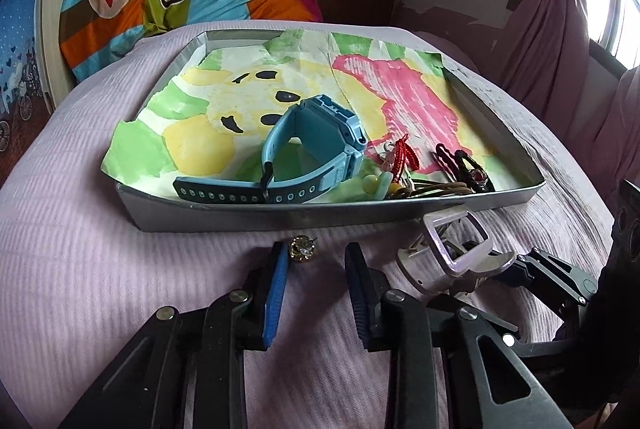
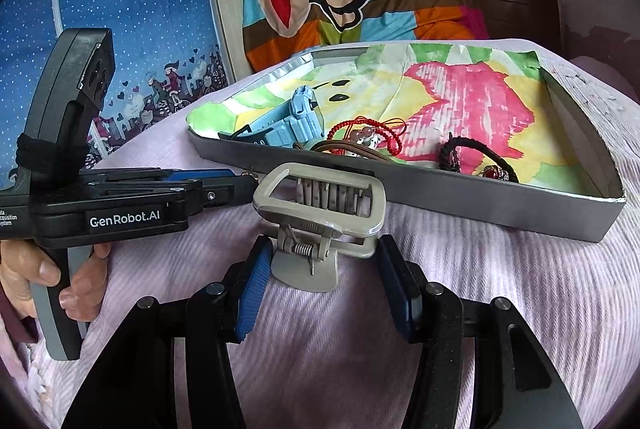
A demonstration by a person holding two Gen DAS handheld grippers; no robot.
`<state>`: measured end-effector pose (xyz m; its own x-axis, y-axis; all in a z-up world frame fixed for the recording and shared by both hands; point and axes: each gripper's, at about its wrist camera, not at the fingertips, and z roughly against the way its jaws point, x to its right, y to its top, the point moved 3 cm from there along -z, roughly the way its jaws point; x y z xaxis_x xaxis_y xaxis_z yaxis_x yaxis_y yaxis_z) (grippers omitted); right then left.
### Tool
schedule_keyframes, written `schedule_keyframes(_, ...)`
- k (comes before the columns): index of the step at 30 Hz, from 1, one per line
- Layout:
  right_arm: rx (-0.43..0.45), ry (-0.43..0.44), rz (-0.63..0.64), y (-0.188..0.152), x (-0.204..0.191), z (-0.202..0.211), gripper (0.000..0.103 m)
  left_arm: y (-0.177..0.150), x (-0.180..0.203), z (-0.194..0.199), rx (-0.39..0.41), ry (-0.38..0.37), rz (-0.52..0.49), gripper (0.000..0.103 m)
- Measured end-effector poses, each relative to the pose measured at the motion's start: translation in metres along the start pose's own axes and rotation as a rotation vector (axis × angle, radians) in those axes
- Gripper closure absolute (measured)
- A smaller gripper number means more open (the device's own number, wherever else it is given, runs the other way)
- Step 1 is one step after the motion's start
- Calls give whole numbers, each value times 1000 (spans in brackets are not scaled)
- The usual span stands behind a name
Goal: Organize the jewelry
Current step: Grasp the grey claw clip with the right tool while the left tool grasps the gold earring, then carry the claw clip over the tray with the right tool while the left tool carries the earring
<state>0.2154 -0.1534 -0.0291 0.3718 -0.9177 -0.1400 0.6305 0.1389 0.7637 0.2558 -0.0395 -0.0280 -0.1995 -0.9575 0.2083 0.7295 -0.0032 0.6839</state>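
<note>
Pinching from both sides, the right gripper point(image 2: 326, 283) is closed on the grey hair clip point(image 2: 318, 225), which is held just above the purple blanket point(image 2: 500, 269). Jaws of the left gripper point(image 1: 316, 257) are kept partly open with nothing held – a small gold earring point(image 1: 303, 248) lies beside its left fingertip, just in front of the grey tray point(image 1: 248, 219). Inside the tray a blue watch point(image 1: 316, 145), red cord and bracelets are already placed. It is judged that the earring may be pushed away or pressed into the soft blanket – the jaws are not centred on it.
</note>
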Motion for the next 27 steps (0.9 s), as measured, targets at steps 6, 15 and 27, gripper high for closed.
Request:
schedule_keyframes(6, 0, 1, -2, -1, 0, 0, 55, 0, -2, -4, -6, 7, 16, 87)
schedule_keyframes(15, 19, 20, -18, -3, 2, 1, 55, -3, 2, 3, 13, 3, 4, 88)
schedule_keyframes(27, 113, 103, -64, -6, 10, 18, 55, -10, 16, 31, 86, -27, -18, 88)
